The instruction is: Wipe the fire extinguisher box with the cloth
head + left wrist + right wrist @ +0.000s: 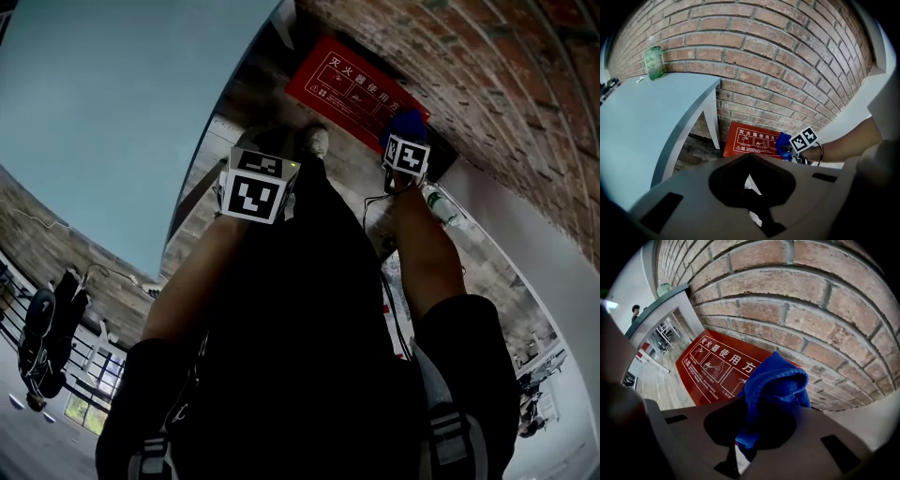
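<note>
Right tongs are clenched on the blue cloth. It bunches up out of the front of them. The red fire extinguisher box sits right ahead of the right tongs, against the foot of the brick wall. The printed face runs off to their left. The cloth overlaps the box's right end from here, and I can't tell if it's actually touching.

Left tongs look closed, with nothing between them. They're held back, well apart from the right tongs, with the box ahead of them. From the left gripper view I see the cloth at the box's right end, with the right tongs' marker cube just beside it.

A pale grey surface is up and to the left of the left tongs. A green bottle stands upright at its far edge by the wall.
</note>
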A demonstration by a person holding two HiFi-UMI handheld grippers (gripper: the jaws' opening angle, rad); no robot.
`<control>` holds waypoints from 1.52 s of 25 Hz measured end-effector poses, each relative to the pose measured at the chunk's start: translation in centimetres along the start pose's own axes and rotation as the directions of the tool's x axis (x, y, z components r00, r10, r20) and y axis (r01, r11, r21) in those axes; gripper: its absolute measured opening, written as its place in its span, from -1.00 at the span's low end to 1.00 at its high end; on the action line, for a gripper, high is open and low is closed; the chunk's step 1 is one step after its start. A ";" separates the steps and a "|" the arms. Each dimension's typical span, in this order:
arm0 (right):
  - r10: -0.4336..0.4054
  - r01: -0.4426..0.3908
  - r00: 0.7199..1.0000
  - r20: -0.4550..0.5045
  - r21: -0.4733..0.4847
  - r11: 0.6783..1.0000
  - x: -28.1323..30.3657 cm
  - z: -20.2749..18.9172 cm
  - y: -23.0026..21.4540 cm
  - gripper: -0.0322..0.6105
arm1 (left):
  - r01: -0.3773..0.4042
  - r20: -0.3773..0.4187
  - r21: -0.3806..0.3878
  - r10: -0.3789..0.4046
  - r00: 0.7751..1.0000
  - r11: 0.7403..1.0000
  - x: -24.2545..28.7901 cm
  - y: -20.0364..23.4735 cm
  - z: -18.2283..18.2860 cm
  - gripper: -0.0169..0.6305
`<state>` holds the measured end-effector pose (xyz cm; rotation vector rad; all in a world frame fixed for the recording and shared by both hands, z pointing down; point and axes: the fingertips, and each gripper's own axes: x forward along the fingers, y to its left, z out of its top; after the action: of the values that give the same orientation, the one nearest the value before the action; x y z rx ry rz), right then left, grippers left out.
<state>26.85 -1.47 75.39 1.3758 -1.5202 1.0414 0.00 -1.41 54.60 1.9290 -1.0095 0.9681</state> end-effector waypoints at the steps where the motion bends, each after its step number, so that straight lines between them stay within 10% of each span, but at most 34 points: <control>1: -0.010 0.010 1.000 0.001 0.021 1.000 -0.2 -0.3 -0.5 -0.74 | 0.001 0.001 0.003 -0.001 1.000 1.000 0.0 -0.2 0.1 -0.96; 21: -0.163 0.168 0.985 -0.057 0.098 0.981 -1.3 -4.4 0.3 -0.74 | 0.071 -0.059 0.065 -0.067 0.996 0.995 0.4 0.3 -0.6 -0.96; 38: 0.203 -0.201 0.976 0.080 -0.031 0.979 3.6 6.0 19.7 -0.74 | 0.061 -0.117 0.038 -0.056 0.992 0.997 -1.9 5.5 -5.0 -0.96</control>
<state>6.74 -7.08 75.81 1.2827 -1.7567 1.0979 -6.91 1.15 56.61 1.9017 -0.8689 1.0619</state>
